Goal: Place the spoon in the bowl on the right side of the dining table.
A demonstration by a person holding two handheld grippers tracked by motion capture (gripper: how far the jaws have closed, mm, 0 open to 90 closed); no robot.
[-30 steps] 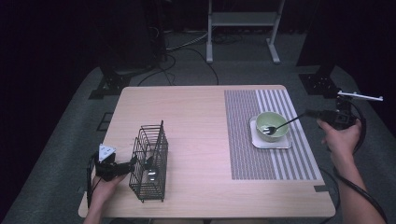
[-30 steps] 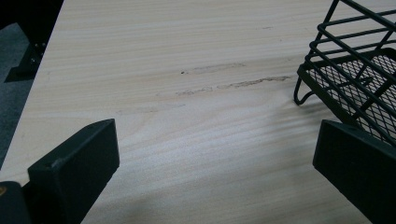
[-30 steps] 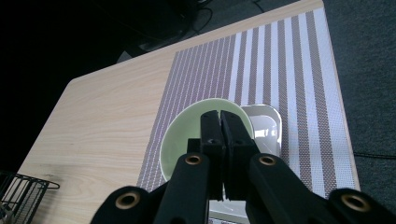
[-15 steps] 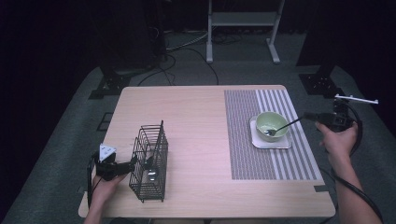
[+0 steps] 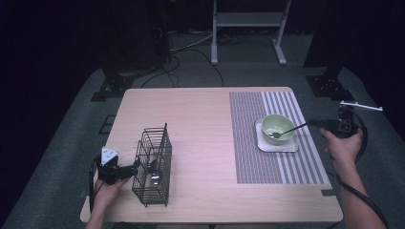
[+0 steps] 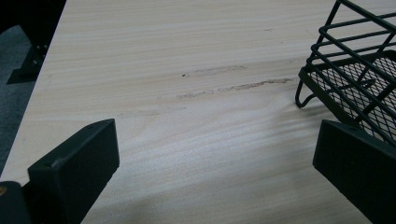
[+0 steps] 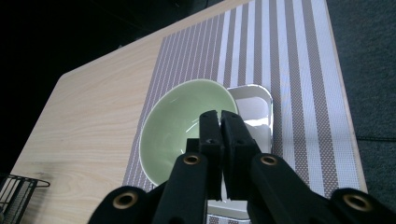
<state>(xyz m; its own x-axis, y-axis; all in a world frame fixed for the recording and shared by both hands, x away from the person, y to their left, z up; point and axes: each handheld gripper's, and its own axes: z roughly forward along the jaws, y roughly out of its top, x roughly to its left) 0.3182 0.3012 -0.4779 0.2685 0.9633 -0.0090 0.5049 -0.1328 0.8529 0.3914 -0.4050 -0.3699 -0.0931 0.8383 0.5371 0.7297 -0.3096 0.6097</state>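
Lower than a second ago sits our right gripper (image 5: 313, 124), and the spoon (image 5: 286, 130) it carries has sunk with it, its handle now lying close over the rim of the green bowl (image 5: 278, 125) with the head down inside. On the left, nothing has shifted.

Starting at the left edge of the high view, our left gripper (image 5: 135, 166) rests low on the wooden table (image 5: 200, 124), just beside the black wire basket (image 5: 154, 164). In the left gripper view its jaws stand spread wide apart with bare wood between them, and a corner of the basket (image 6: 355, 79) reaches in above the jaw on that picture's right side. We cannot tell whether that jaw touches the wire.

Moving right, the striped mat (image 5: 274, 138) covers the table's right part. On it lies a small white tray (image 5: 278, 145), and the bowl stands on the tray.

At the far right, our right hand (image 5: 345, 145) holds its gripper level beyond the table's edge, pointing back at the bowl. In the right gripper view the jaws are pressed nearly together above the bowl (image 7: 180, 123), pinching the spoon's slim handle, having eased apart only a hair within the last moment.
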